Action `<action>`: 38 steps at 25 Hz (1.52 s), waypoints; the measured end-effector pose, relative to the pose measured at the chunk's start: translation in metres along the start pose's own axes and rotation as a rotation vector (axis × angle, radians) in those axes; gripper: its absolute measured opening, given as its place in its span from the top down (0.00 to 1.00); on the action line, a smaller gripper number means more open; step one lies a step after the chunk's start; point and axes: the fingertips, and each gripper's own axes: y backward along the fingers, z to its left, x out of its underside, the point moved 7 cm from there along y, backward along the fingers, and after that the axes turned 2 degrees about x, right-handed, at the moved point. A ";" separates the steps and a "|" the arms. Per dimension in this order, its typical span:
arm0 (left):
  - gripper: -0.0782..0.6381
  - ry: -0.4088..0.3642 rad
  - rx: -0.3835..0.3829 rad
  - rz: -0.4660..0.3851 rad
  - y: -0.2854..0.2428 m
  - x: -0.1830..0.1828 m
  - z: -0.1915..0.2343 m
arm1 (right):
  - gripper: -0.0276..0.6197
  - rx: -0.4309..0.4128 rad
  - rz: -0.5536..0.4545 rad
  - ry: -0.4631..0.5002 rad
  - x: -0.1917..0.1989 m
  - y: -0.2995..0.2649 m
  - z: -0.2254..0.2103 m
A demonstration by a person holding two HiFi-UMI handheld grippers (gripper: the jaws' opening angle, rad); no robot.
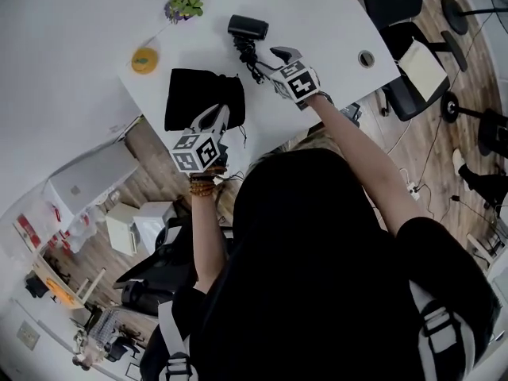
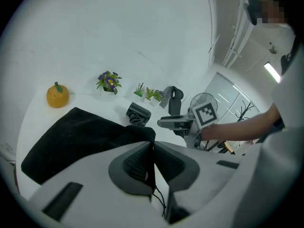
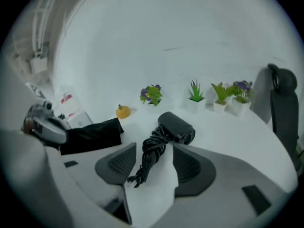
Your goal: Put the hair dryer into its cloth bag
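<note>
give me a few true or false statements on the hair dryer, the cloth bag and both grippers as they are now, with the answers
1. The left gripper is shut on an edge of the black cloth bag. True.
2. The hair dryer is already inside the bag. False: it lies on the white table, outside the bag and apart from it.
3. The right gripper is clamped shut with nothing between its jaws. False: its jaws stand apart, with the dryer's coiled cord between them, not pressed.
4. An orange pumpkin-shaped ornament sits on the table beside the bag. True.
</note>
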 end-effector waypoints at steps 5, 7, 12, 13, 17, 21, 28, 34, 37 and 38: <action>0.83 0.004 -0.006 -0.001 -0.003 -0.002 0.002 | 0.55 -0.009 0.089 -0.086 -0.004 -0.036 -0.006; 0.83 0.011 -0.011 -0.007 -0.003 -0.003 0.005 | 0.55 -0.025 0.130 -0.098 -0.004 -0.052 -0.001; 0.83 0.025 -0.016 -0.016 -0.001 -0.006 0.008 | 0.55 -0.015 0.284 -0.135 0.010 -0.085 0.008; 0.83 0.028 -0.016 -0.017 0.000 -0.006 0.008 | 0.55 -0.007 0.319 -0.108 0.013 -0.089 0.010; 0.83 0.023 -0.018 -0.015 0.000 -0.008 0.007 | 0.62 0.016 0.375 -0.004 0.022 -0.092 0.013; 0.83 0.024 -0.015 -0.018 0.000 -0.009 0.008 | 0.64 -0.125 0.396 -0.050 0.037 -0.078 0.023; 0.83 0.002 -0.005 0.011 -0.003 -0.007 0.009 | 0.65 -0.079 0.434 0.485 0.086 0.007 -0.030; 0.83 -0.013 0.001 0.024 -0.014 -0.008 0.005 | 0.56 0.083 0.393 0.425 0.120 0.059 -0.071; 0.83 -0.019 0.004 0.029 -0.019 -0.009 0.001 | 0.55 0.036 0.366 0.492 0.120 0.061 -0.061; 0.83 -0.021 0.004 0.031 -0.020 -0.010 -0.001 | 0.55 0.019 0.350 0.521 0.116 0.058 -0.056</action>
